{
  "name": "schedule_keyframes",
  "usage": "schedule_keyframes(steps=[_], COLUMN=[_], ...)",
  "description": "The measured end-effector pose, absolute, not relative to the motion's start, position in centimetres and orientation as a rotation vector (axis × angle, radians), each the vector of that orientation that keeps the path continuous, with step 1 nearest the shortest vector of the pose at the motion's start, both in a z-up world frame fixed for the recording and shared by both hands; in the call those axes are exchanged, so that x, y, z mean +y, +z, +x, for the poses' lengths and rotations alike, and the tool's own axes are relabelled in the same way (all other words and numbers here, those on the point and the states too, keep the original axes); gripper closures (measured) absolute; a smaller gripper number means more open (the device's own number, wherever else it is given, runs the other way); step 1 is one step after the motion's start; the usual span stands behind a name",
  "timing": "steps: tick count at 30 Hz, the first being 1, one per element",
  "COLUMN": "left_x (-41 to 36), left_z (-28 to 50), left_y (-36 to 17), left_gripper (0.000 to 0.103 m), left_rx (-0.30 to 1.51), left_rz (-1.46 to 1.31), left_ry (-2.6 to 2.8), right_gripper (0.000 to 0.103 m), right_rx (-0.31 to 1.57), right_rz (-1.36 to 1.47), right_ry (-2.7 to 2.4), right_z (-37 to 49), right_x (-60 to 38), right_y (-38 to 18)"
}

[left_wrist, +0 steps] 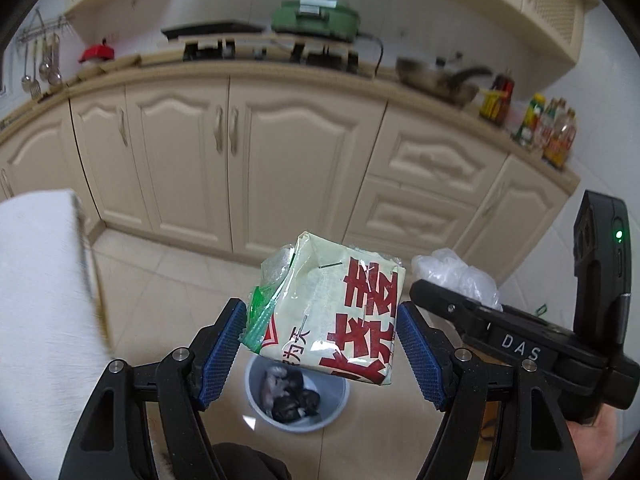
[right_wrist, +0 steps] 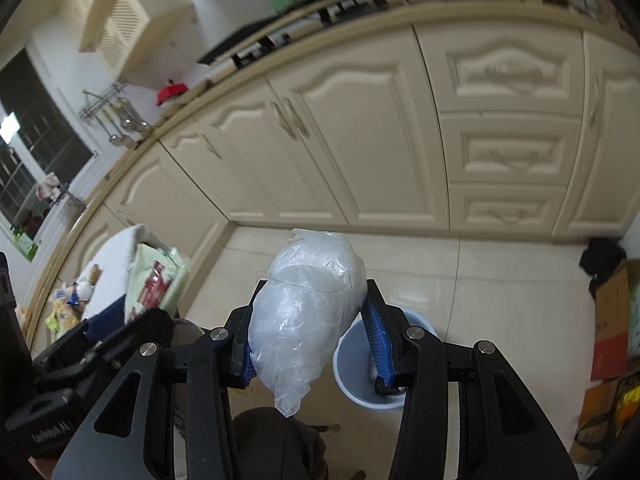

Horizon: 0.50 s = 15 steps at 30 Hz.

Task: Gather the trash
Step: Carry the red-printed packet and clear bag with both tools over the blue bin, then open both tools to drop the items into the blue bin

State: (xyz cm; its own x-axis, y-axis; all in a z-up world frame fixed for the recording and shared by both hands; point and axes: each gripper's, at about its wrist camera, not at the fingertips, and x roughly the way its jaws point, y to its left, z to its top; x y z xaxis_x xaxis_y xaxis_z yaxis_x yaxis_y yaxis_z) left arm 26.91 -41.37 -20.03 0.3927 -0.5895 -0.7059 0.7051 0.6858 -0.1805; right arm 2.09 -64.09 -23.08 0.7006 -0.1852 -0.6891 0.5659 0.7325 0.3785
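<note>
My left gripper (left_wrist: 320, 336) is shut on a pale green food package (left_wrist: 340, 312) with red characters, clear and green plastic bunched at its left side. It hangs above a small grey-blue trash bin (left_wrist: 296, 394) on the floor, which holds dark and pale scraps. My right gripper (right_wrist: 310, 332) is shut on a crumpled clear plastic bag (right_wrist: 308, 316); the bin (right_wrist: 356, 364) shows just behind its right finger. In the left wrist view the right gripper (left_wrist: 456, 292) and its bag (left_wrist: 460, 276) sit to the right of the package. The package (right_wrist: 154, 284) also shows at left in the right wrist view.
Cream kitchen cabinets (left_wrist: 240, 160) run along the back, with a stove, a green appliance (left_wrist: 316, 16), a pan and bottles on the counter. A white-covered table edge (left_wrist: 44, 280) stands at left. Cardboard boxes (right_wrist: 612, 320) sit at the right. The floor is tiled.
</note>
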Motion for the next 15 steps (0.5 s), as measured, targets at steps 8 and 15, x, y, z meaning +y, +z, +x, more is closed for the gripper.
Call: schedule_keyframes(steps=[8, 15], left_x=[-50.1, -52.0], left_z=[32.9, 34.5], left_y=[-24.2, -24.7], left_gripper=[0.011, 0.002], left_rx=[0.941, 0.927], left_rz=[0.232, 0.246], left_ry=[-0.777, -0.723], right_gripper=[0.051, 0.004], right_rx=[0.749, 0.772], right_rz=[0.722, 0.775], right_ry=[-0.438, -0.497], right_z=[3.9, 3.4], right_x=[-67.6, -68.9], right_y=[-28.7, -30.6])
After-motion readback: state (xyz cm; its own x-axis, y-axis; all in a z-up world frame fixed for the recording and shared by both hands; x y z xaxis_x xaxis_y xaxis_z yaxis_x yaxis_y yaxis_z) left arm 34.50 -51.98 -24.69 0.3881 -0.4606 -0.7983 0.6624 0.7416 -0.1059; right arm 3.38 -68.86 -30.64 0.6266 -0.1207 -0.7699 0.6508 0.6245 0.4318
